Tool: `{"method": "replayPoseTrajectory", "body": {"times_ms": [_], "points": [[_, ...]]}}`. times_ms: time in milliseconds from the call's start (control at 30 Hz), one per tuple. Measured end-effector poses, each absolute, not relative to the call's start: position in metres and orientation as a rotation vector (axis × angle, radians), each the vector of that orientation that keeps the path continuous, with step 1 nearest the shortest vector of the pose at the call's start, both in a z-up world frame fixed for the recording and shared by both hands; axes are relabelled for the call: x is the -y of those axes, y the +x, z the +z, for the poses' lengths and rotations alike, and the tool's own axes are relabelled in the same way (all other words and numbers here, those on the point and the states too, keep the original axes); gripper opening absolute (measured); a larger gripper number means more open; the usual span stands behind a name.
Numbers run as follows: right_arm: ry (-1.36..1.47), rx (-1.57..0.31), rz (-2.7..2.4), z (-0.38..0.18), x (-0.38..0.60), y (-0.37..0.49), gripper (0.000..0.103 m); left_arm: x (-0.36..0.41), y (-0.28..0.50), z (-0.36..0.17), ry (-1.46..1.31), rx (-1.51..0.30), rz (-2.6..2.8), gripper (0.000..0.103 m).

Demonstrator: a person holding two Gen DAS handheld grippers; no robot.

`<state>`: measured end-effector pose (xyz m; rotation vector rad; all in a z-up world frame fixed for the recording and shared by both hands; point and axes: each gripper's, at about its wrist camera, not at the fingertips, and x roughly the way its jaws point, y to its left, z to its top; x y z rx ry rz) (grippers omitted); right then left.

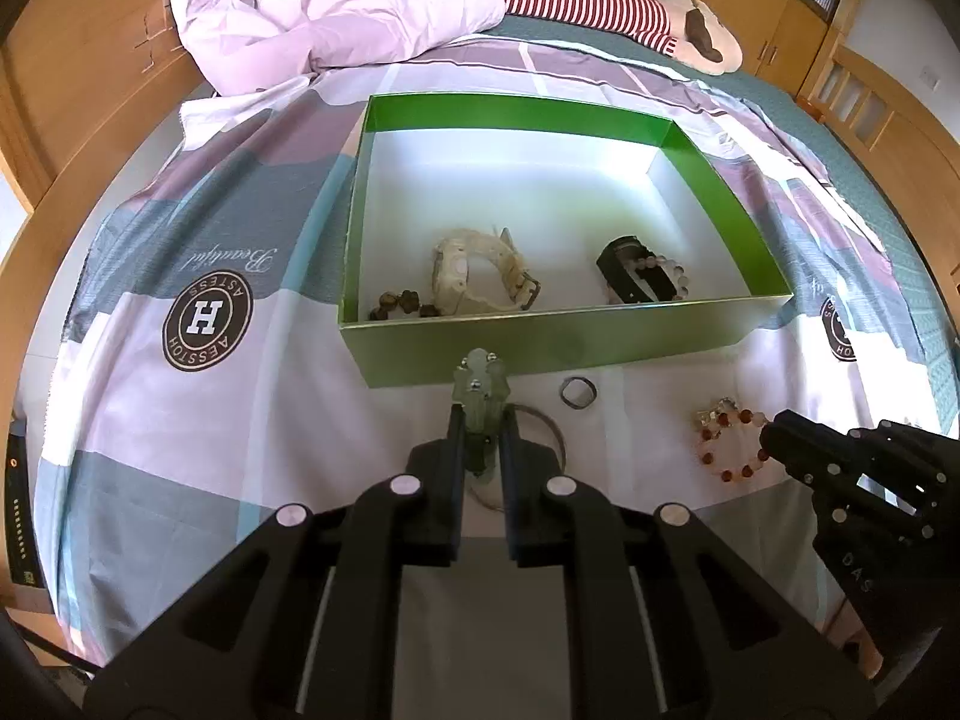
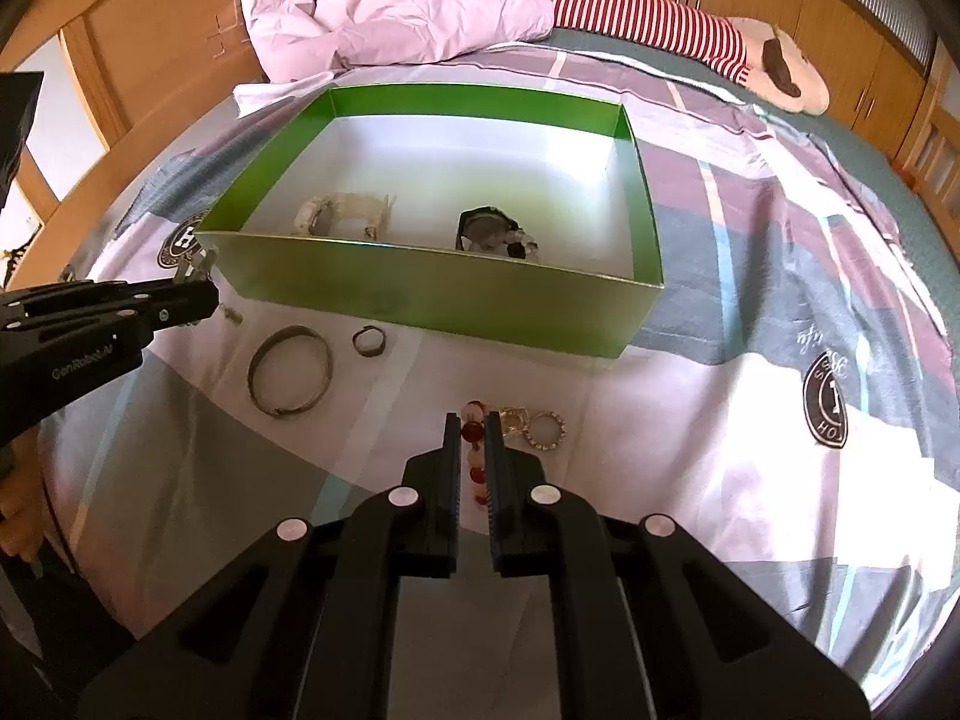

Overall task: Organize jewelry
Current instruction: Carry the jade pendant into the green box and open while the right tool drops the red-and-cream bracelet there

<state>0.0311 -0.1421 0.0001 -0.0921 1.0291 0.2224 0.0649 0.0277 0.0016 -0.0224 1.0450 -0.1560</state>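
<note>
Green box [image 1: 540,336] sits just beyond my left claw [image 1: 480,414], which is clenched on a pale hair clip [image 1: 480,384]. My right claw [image 2: 473,420] grips the red beaded bracelet [image 2: 471,432] on the bed; bangle [image 2: 291,369] lies to its left.

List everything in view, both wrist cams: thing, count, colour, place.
box: 1, green outside, white inside, on bed
watches: 2, cream and black, in box
dark bead bracelet: 1, brown, box near-left corner
pale bead bracelet: 1, over black watch
bangle: 1, dull metal, on sheet before box
ring: 1, dark metal, beside bangle
sparkly ring: 1, silver, right of right gripper
red bead bracelet: 1, red and pale, between right fingers
pale green piece: 1, in left gripper
bedsheet: 1, pink-grey patchwork
plush toy: 1, red-white stripes, far end
left gripper: 1, black, shut
right gripper: 1, black, shut
</note>
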Motion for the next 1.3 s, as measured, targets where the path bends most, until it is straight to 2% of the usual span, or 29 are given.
{"method": "replayPoseTrajectory", "body": {"times_ms": [867, 1300], "points": [[-0.082, -0.978, 0.238, 0.002, 0.13, 0.03, 0.008, -0.011, 0.061, 0.003, 0.064, -1.005, -0.149, 0.011], [0.041, -0.77, 0.272, 0.047, 0.137, 0.024, 0.008, -0.007, 0.058, 0.011, 0.075, -0.971, -0.154, 0.011]]}}
